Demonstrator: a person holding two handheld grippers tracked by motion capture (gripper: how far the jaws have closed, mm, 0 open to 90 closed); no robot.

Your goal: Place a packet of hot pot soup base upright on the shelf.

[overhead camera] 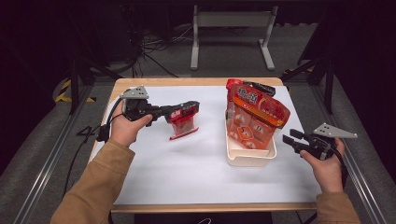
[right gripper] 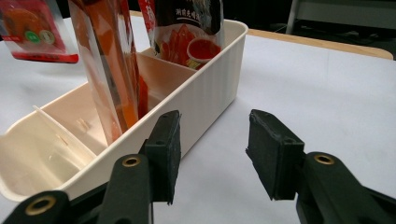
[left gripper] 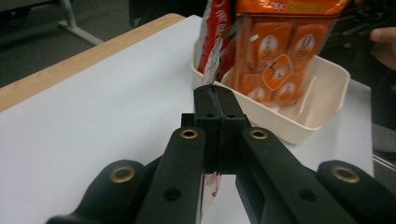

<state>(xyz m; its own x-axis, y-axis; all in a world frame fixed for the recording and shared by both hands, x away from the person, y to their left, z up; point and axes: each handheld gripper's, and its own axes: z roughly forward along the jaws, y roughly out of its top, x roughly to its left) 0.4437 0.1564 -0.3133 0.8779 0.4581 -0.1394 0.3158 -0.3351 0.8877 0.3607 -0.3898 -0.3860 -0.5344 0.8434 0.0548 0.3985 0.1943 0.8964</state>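
My left gripper pinches a small red plastic snack packet, hanging below its jaws; ahead stands the cream plastic divided bin. My right gripper gapes empty just beside that bin's wall.

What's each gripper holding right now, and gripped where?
Left gripper is shut on the small red snack packet, pinched at its top edge and lifted off the table. Right gripper is open, holding nothing.

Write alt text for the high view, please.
A person's left gripper holds a small red packet above a white table. The right gripper, open, sits beside a cream bin holding orange snack bags.
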